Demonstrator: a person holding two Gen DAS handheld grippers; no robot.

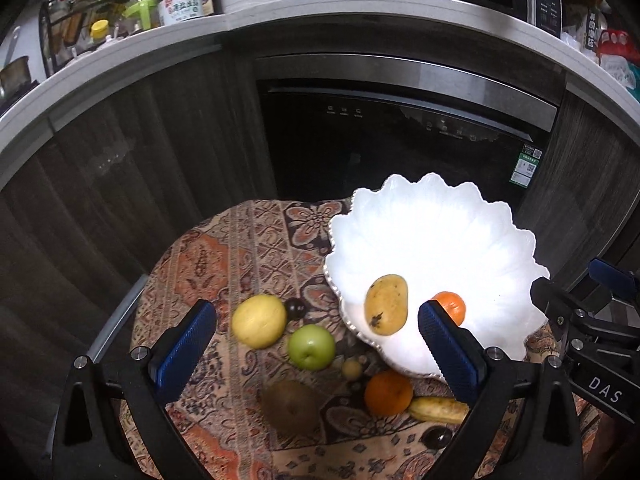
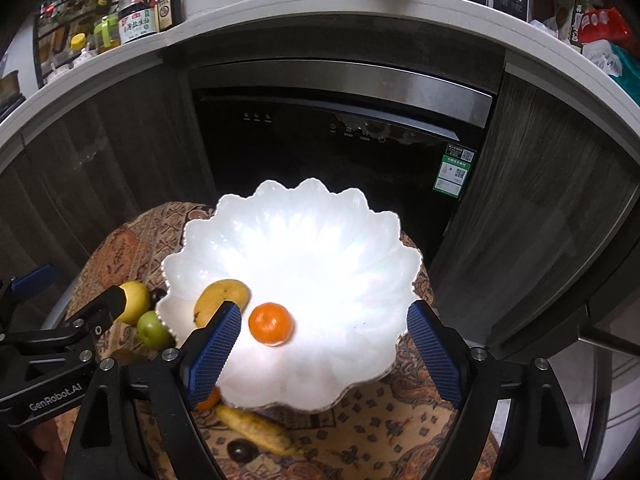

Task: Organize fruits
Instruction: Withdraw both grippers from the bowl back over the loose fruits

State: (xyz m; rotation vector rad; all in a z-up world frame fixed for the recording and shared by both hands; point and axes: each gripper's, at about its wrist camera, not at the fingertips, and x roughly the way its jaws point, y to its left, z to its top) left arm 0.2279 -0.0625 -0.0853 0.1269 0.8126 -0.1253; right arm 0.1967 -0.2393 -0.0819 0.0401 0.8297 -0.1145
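A white scalloped bowl (image 1: 440, 240) (image 2: 320, 240) stands on a patterned cloth (image 1: 248, 248). In it lie a spotted mango (image 1: 386, 305) (image 2: 220, 298) and a tangerine (image 1: 454, 307) (image 2: 271, 323). My left gripper (image 1: 316, 314) hangs open above the bowl's left rim, nothing between its pads. My right gripper (image 2: 324, 314) is open over the bowl's near half, also empty. On the cloth lie a yellow fruit (image 1: 259, 321), a green apple (image 1: 311, 346), a kiwi (image 1: 291, 406), an orange (image 1: 388, 393) and a banana (image 1: 438, 410) (image 2: 256, 426).
Two dark round fruits (image 1: 296, 308) (image 2: 240, 450) and a small pale ball (image 1: 352, 368) also lie on the cloth. Behind the small table are a black dishwasher front (image 1: 380, 144) and dark cabinets. A worktop (image 1: 320, 4) above carries bottles and appliances.
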